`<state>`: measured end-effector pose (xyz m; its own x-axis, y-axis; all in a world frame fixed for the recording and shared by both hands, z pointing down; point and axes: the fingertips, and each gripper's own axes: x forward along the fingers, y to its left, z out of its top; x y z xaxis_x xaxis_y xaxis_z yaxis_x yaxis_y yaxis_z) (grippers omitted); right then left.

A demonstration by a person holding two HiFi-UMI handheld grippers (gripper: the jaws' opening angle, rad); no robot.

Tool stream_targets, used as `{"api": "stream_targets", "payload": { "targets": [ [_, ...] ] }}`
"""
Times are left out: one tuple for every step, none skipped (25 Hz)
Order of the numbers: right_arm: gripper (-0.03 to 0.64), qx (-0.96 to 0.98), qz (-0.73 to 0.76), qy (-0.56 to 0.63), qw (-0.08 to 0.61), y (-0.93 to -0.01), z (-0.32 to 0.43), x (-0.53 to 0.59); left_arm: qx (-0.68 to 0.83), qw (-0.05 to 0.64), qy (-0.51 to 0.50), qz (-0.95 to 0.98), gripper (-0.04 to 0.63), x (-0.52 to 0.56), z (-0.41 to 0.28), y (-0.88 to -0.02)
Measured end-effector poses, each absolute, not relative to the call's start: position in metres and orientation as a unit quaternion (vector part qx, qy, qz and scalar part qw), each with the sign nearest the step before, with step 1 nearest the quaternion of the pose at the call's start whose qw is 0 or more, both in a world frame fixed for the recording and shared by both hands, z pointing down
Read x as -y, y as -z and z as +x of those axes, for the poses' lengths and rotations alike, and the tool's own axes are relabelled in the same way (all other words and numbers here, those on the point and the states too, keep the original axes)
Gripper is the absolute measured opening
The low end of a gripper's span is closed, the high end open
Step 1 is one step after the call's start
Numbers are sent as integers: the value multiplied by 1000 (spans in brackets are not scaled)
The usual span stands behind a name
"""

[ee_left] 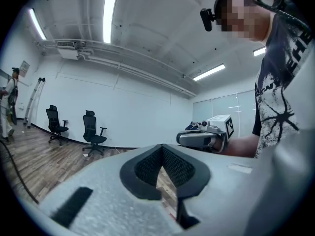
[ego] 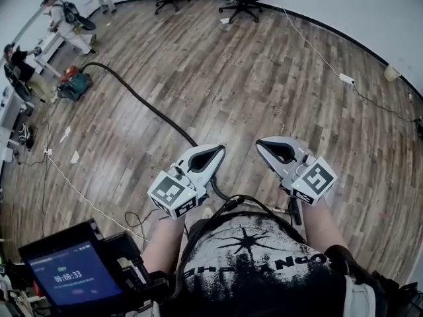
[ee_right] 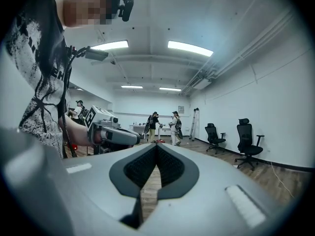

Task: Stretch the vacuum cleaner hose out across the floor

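1. On the wooden floor [ego: 251, 78], seen from the head view, a black hose [ego: 149, 104] runs from the vacuum cleaner [ego: 73, 84] at upper left to a spot directly below the left gripper [ego: 217, 150]. The right gripper [ego: 262, 144] hangs beside it, apart from the hose.
2. Left gripper view: jaws clenched together, nothing between them. The hose lies on the floor at the far left edge.
3. Right gripper view: jaws clenched together, empty.

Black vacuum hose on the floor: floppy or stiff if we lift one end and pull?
Probably floppy: the hose lies in a loose curve flat on the wood floor, so a lifted end would likely sag. Pulling may drag the small vacuum cleaner at its far end.
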<state>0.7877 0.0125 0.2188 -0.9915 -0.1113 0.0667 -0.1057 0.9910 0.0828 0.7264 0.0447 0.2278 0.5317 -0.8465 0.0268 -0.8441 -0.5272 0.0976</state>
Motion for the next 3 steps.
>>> {"api": "stream_targets", "payload": {
  "targets": [
    [5,997,51,39,36,-219,786,-10,487,52,14,872,2,-42,724,-229],
    [5,997,49,40,38,-219,785,-7,489,54,16,870,2,-38,723,-229],
    [5,997,46,40,39,-219,784,-4,492,56,19,869,2,-35,723,-230]
  ]
}}
